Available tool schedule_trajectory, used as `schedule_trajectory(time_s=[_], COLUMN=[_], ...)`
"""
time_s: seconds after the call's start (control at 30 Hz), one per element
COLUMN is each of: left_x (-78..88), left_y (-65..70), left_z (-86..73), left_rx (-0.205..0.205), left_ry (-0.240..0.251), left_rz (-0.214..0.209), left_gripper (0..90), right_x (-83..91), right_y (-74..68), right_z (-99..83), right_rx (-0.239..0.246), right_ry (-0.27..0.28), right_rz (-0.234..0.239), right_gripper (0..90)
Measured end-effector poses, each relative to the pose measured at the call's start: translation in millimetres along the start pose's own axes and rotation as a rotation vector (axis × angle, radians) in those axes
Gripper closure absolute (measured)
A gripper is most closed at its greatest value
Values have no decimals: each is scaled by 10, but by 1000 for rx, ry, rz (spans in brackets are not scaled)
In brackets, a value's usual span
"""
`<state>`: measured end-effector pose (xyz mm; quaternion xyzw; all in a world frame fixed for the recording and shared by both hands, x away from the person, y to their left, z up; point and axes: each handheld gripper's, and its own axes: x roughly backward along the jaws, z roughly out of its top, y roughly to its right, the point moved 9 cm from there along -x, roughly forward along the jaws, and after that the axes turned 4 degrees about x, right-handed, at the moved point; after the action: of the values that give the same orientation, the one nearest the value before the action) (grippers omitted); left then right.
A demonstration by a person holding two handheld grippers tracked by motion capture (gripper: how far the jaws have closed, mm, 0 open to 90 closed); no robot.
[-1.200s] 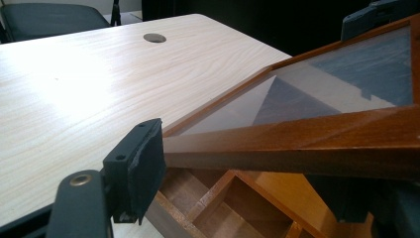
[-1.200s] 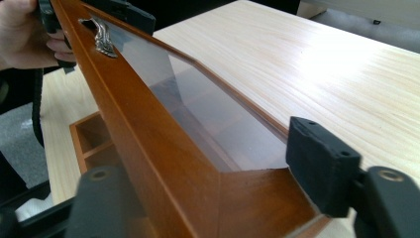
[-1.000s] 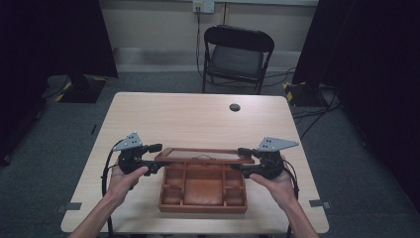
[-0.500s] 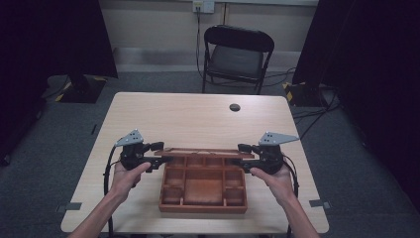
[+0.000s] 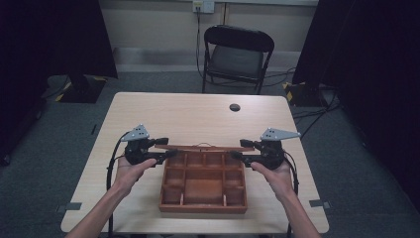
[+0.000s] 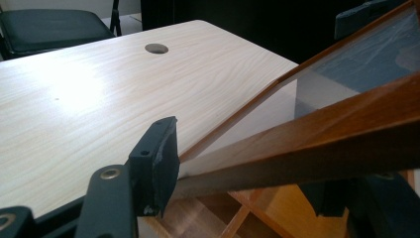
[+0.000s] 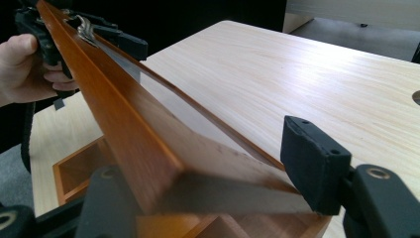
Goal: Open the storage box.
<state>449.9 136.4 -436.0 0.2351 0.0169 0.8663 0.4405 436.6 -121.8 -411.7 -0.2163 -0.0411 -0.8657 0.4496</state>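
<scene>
**Box lid raised further, left jaws closing on it**

The glass-paned lid (image 5: 203, 147) of the wooden compartment box (image 5: 203, 186) has been tipped up toward 12 o'clock and is now seen nearly edge-on. The left gripper (image 5: 167, 148) has been moved slightly toward 12 o'clock, its jaws just closing around the lid's frame. The right gripper (image 5: 243, 150) has been lifted with the lid.

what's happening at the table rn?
A person with a gripper in each hand is working the glass-paned lid of a wooden compartment box. The left gripper and right gripper each straddle one end of the lid's frame. The lid stands raised and tilted. The left jaws have just been closing on the frame.
</scene>
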Motion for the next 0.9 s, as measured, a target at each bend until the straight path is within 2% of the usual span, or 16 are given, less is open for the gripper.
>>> schedule_trajectory(time_s=[0.13, 0.2, 0.53, 0.63, 0.9], left_x=[-26, -36, -57, -71, -114], left_y=[-21, -28, -70, -97, -142], left_z=[32, 40, 79, 93, 104], left_rx=[4, 21, 18, 24, 30], left_ry=[14, 25, 27, 44, 47], left_rz=[-9, -10, -7, -5, 1], left_gripper=[409, 408, 432, 436, 441], right_x=[-5, -13, -110, -157, -226], right_y=[74, 97, 162, 208, 278], right_z=[7, 18, 26, 23, 3], right_rx=[-11, -10, -20, -38, -45], right_ry=[7, 19, 16, 27, 10], right_rz=[-8, -7, -19, -17, -33], right_gripper=[400, 400, 403, 399, 403])
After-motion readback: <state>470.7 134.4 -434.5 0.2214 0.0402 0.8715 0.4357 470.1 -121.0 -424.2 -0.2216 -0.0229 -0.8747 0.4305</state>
